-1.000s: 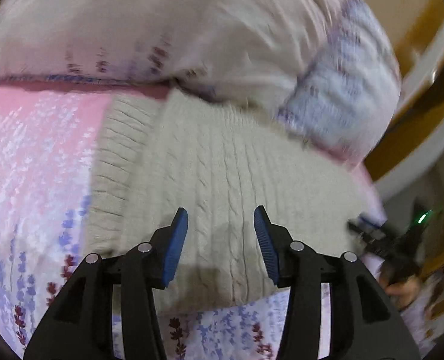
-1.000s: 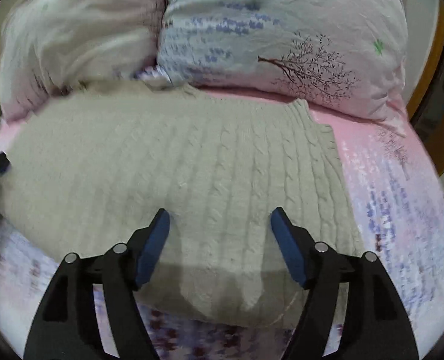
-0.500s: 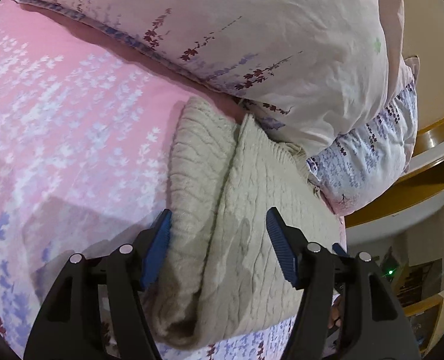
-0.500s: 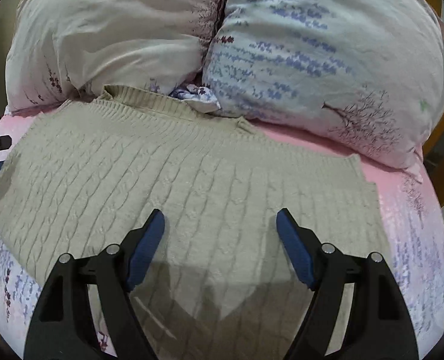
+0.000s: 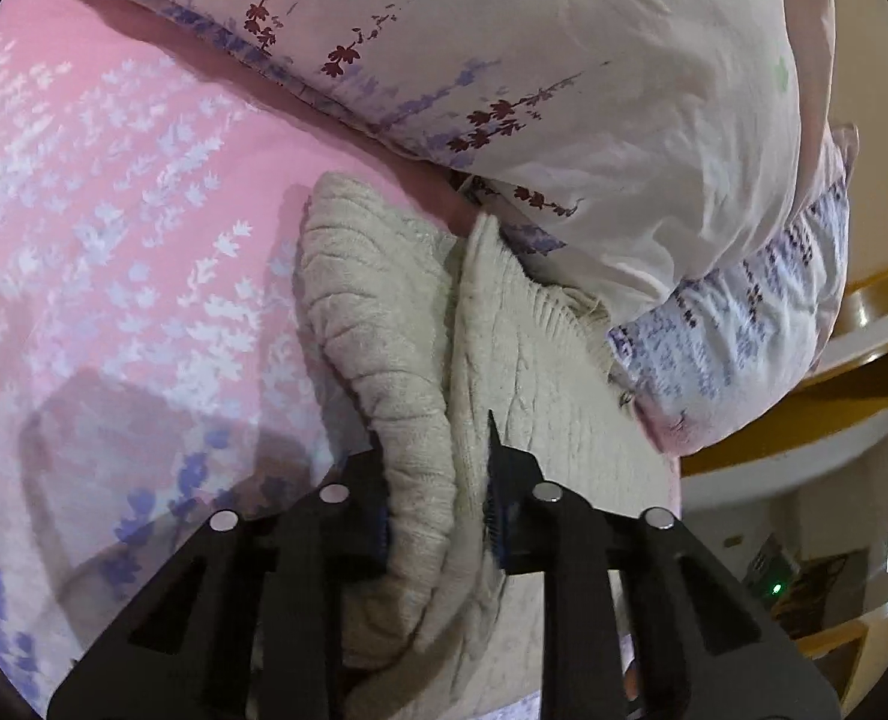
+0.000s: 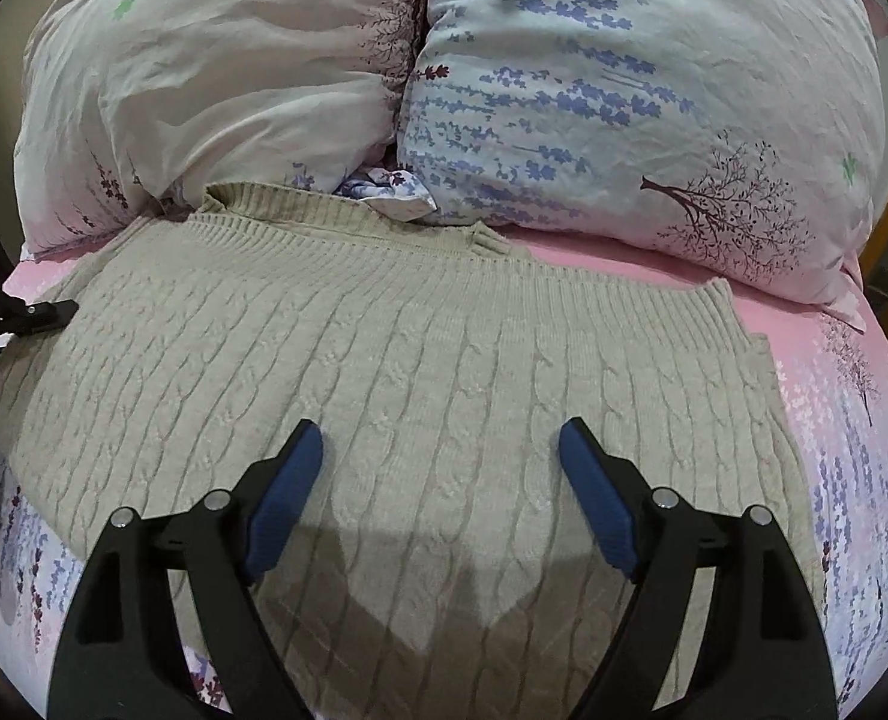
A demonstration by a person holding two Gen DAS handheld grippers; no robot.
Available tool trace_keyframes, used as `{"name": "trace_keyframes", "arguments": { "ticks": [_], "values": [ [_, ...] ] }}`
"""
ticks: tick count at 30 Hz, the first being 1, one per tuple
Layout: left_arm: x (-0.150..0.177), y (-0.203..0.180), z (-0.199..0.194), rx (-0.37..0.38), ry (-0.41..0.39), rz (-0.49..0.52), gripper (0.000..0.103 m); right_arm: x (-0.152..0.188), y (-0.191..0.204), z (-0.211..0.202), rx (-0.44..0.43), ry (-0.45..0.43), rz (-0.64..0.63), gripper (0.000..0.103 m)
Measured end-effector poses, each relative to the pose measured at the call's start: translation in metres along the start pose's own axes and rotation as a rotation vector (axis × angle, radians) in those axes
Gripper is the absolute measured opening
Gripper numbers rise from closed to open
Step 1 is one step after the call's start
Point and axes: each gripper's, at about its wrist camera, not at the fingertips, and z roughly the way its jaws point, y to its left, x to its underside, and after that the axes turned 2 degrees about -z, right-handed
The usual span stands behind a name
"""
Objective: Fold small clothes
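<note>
A beige cable-knit sweater (image 6: 420,360) lies spread on the pink floral bed sheet (image 6: 852,420), its ribbed collar against the pillows. My right gripper (image 6: 441,480) is open and empty, hovering over the sweater's middle. My left gripper (image 5: 435,498) is shut on the sweater's bunched left edge (image 5: 384,372), which stands up in a ridge between the blue pads. The left gripper also shows at the left edge of the right wrist view (image 6: 30,312), at the sweater's side.
Two large floral pillows (image 6: 234,78) (image 6: 654,90) stand against the head of the bed, touching the sweater's collar. A wooden bed frame (image 5: 852,360) and room furniture lie beyond the pillows in the left wrist view. Bare sheet (image 5: 114,210) spreads left of the sweater.
My left gripper has closed on the sweater's left edge, which was between open jaws half a second ago. My right gripper has stayed open and shifted slightly over the sweater.
</note>
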Motion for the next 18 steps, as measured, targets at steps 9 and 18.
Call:
{"name": "trace_keyframes", "arguments": {
  "ticks": [9, 18],
  "values": [
    [0.003, -0.055, -0.015, 0.244, -0.037, 0.026, 0.019, 0.007, -0.017, -0.008, -0.005, -0.018, 0.032, 0.081],
    [0.031, -0.122, 0.028, 0.434, 0.060, 0.080, 0.018, 0.015, -0.054, -0.023, -0.113, -0.054, 0.156, 0.081]
  ]
}}
